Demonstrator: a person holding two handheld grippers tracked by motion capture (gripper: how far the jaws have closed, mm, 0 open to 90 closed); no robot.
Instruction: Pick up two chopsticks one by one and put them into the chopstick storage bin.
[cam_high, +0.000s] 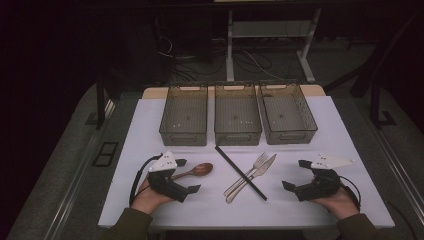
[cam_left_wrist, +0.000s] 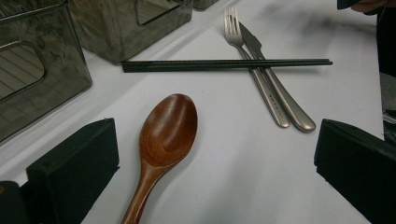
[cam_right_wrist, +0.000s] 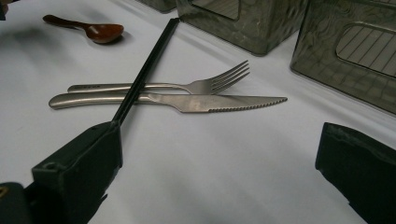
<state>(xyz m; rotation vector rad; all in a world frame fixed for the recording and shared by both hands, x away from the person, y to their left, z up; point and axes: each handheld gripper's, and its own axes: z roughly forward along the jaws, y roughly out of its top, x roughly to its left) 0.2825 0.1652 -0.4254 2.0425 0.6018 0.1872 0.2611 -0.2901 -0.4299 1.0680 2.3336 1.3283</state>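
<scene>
The left hand-held gripper (cam_high: 183, 176) is resting on the white surface (cam_high: 150, 125) with its jaws spread fully wide and gripping nothing, straddling the handle of the brown wooden spoon (cam_left_wrist: 166, 140), whose bowl is pointing toward 1 o'clock. The right hand-held gripper (cam_high: 295, 175) is likewise standing wide open and empty. For a good pick, the left one should probably be closing squarely across the slim handle, low to the surface. Beyond, black chopsticks (cam_high: 241, 173) are lying across a steel fork (cam_high: 250, 172) and steel knife (cam_high: 255, 175), with three clear grey bins (cam_high: 237, 134) at 12 o'clock.
</scene>
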